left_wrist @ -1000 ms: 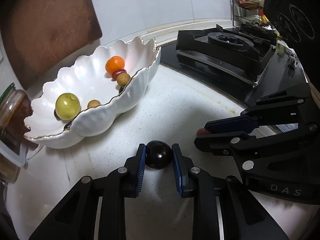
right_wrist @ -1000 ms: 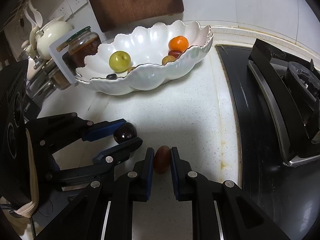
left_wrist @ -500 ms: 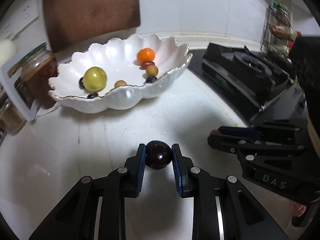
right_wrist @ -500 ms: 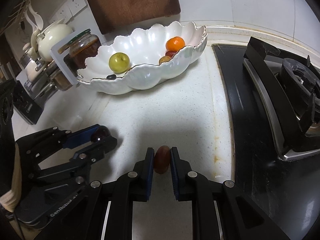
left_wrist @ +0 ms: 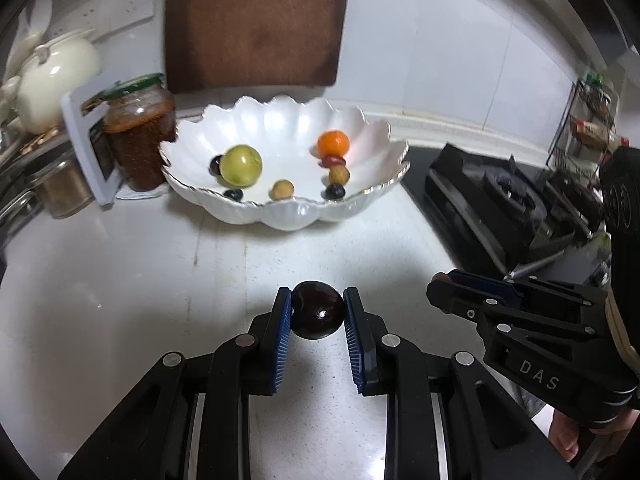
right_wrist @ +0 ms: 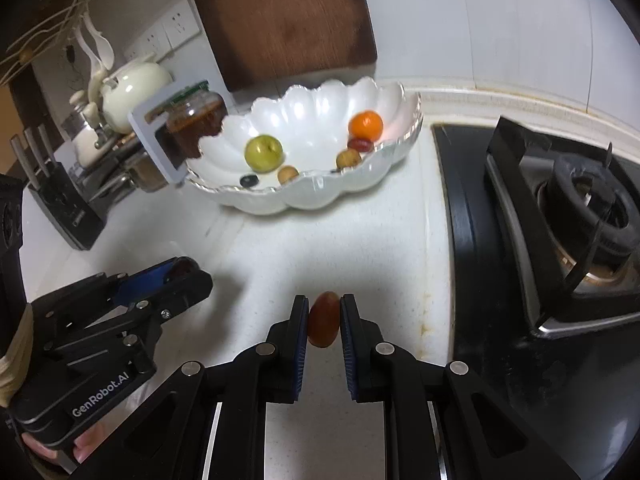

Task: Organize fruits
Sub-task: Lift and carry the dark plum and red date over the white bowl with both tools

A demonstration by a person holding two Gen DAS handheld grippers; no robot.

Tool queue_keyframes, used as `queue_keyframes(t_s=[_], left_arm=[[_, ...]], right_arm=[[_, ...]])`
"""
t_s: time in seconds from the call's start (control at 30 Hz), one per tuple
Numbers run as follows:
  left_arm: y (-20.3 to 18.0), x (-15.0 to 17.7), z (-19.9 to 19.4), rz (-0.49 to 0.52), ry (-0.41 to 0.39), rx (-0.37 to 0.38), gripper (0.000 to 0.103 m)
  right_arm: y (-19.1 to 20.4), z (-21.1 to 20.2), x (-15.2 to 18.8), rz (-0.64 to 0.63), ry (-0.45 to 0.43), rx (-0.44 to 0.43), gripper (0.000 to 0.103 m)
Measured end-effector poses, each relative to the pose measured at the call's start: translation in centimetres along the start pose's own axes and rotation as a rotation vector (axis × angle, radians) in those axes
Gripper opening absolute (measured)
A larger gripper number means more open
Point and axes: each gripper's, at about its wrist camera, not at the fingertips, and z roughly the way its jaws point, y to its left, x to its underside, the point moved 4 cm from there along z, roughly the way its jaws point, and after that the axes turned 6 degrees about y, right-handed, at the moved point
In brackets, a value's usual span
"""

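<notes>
My left gripper [left_wrist: 318,312] is shut on a dark round plum [left_wrist: 318,315], held above the white counter. My right gripper [right_wrist: 324,322] is shut on a small reddish-brown jujube [right_wrist: 323,325]. Each gripper shows in the other's view: the right gripper [left_wrist: 442,282] at the right, the left gripper [right_wrist: 188,272] at the left. Ahead stands a white scalloped bowl [left_wrist: 280,212] holding a green fruit [left_wrist: 241,164], an orange [left_wrist: 333,143] and several small fruits. The same bowl [right_wrist: 320,196] lies ahead in the right wrist view.
A jar of red sauce [left_wrist: 138,132] and a cream teapot [left_wrist: 56,76] stand left of the bowl. A wooden cutting board [left_wrist: 256,20] leans on the wall behind it. A black gas stove [right_wrist: 560,220] fills the right side. A knife block [right_wrist: 60,200] sits far left.
Both grippers have risen off the counter with their fruits still held. The left one has rolled and swung so the bowl now lies straight ahead of it.
</notes>
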Motion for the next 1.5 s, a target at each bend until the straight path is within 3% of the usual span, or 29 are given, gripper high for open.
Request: queue_keyframes(t_s=[0.57, 1.2, 1.33, 1.5], left_arm=[[-0.5, -3.0, -6.6, -0.042, -0.168, -0.042, 0.026], [-0.2, -9.7, -8.9, -0.027, -0.3, -0.089, 0.026], [0.1, -11.0, -8.3, -0.025, -0.291, -0.105, 0.026], [1.4, -12.9, -6.7, -0.054, -0.235, -0.071, 0.026]], right_arm=[[1.6, -6.1, -3.1, -0.084, -0.172, 0.004, 0.017], [2.8, -8.8, -9.3, -0.143, -0.313, 0.014, 0.017], [3.2, -8.4, -10.8, -0.161, -0.313, 0.013, 0.017], [3.4, -7.3, -12.9, -0.167, -0.301, 0.016, 0.017]])
